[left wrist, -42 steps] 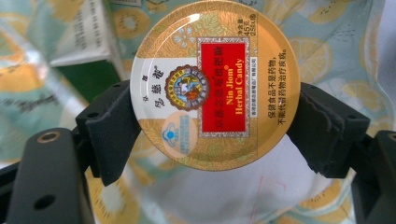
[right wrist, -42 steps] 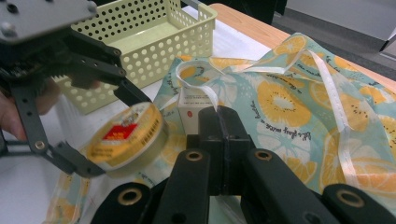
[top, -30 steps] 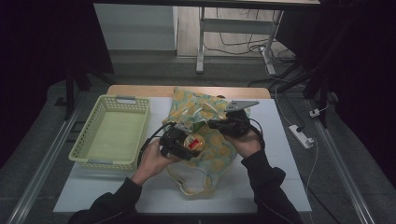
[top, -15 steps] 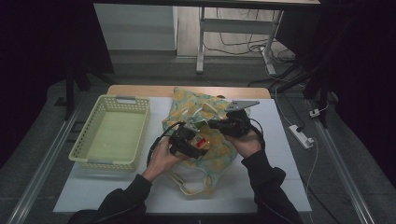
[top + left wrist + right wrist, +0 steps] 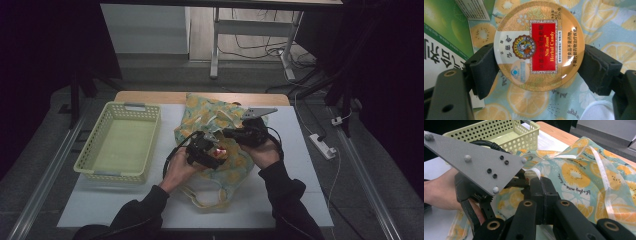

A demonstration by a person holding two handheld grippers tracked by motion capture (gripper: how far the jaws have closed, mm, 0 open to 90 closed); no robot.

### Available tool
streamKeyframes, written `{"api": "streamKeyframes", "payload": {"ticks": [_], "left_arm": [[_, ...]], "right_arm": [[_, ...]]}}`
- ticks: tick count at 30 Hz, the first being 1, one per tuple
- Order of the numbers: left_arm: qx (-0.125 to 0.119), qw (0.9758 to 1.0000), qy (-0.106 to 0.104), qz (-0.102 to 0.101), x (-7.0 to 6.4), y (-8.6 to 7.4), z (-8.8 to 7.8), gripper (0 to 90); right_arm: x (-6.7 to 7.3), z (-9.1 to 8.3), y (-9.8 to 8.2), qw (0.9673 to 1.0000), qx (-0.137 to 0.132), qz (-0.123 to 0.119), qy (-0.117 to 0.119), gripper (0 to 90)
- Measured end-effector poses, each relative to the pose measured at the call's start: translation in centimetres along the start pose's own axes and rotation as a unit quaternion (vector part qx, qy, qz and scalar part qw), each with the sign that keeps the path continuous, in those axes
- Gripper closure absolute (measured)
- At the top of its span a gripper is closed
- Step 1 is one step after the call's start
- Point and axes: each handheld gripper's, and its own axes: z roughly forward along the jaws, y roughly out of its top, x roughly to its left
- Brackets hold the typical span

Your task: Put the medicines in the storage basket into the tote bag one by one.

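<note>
A round gold and red candy tin sits between the pads of my left gripper, which is shut on its rim. Under it lies a lemon-print cloth bag. From above, the left gripper hovers over the bag with the tin at its tip. My right gripper is just beyond it on the bag. In the right gripper view its jaws are shut on the bag's white strap, lifting the fabric.
A pale yellow perforated basket stands at the left of the white table. A green and white box lies beside the tin in the left gripper view. The left gripper's grey plate is close to the right gripper.
My left hand has carried the tin to the right and slightly down, closer to the right gripper over the bag. The right gripper has stayed put on the strap.
</note>
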Motion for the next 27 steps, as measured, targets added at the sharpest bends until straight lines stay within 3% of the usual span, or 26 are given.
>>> {"api": "streamKeyframes", "payload": {"ticks": [7, 11, 17, 21, 24, 27], "left_arm": [[-0.004, 0.9999, 0.014, -0.002, 0.0, 0.1, 0.3, 20.6], [0.001, 0.9994, 0.033, 0.011, -0.3, 0.0, 0.6, 20.6], [-0.002, 0.9994, 0.026, 0.024, -1.1, 0.0, 0.8, 20.7], [0.007, 0.9988, 0.038, 0.031, -1.3, 0.1, 1.0, 20.5], [0.012, 0.9996, 0.024, 0.013, -0.9, -0.1, 1.5, 19.4], [0.002, 0.9998, 0.019, -0.007, -0.4, -0.5, 2.0, 12.9]], "right_arm": [[0.0, 0.1, 0.0, 1.0000, 0.002, -0.001, 0.001, 90.0], [0.1, 0.1, 0.0, 1.0000, 0.001, -0.001, 0.001, 90.0], [0.0, 0.0, 0.0, 1.0000, 0.001, -0.002, 0.000, 90.0], [0.0, 0.0, 0.0, 1.0000, -0.001, -0.002, 0.000, 90.0], [0.0, 0.0, 0.0, 1.0000, 0.002, -0.002, 0.001, 90.0], [0.1, 0.0, 0.0, 1.0000, 0.002, -0.003, 0.001, 90.0]]}}
